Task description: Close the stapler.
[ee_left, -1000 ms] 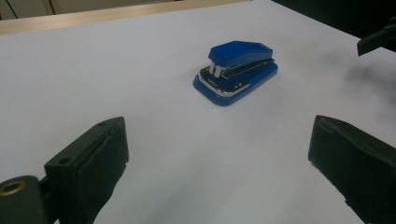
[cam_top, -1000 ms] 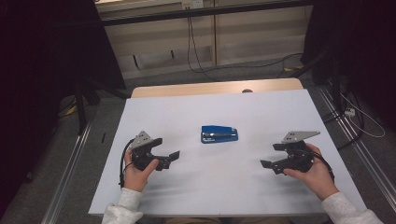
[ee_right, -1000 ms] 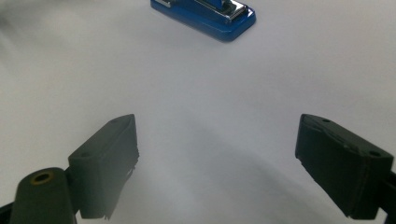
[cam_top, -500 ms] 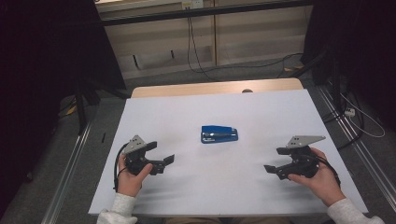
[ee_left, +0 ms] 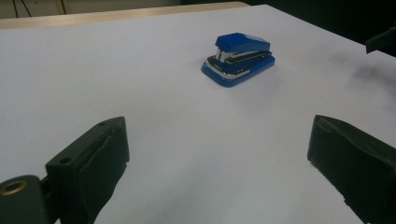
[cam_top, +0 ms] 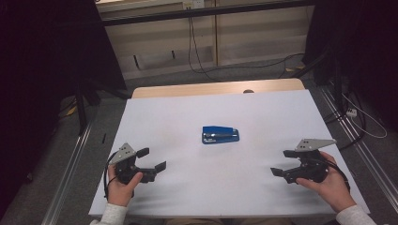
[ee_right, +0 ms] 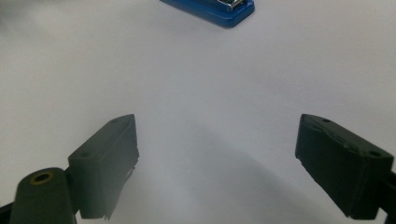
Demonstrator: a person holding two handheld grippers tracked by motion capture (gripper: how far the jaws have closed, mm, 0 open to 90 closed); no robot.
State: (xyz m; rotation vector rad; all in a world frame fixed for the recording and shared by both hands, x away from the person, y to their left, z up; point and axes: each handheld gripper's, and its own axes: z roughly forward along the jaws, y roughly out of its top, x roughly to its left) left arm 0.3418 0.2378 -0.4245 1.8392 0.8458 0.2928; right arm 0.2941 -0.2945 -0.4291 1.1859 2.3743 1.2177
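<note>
Both hands rest low, left gripper (cam_top: 152, 159) and right gripper (cam_top: 280, 163) spread wide, seemingly aimed toward the stapler (cam_top: 220, 134).

Your blue stapler (ee_left: 239, 58) looks like glossy plastic with a bright metal strip along its middle. It sits on a matt, smooth white table cover (cam_top: 197, 117) over a pale wood edge (cam_top: 187, 90), and your gripper pads (ee_right: 106, 161) look dull black and rubbery.

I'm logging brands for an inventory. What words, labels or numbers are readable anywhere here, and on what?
None can be read.
Blue stapler: no legible brand or number on its top or base.
White table: no print.
Left gripper and right gripper: no markings seen.
</note>
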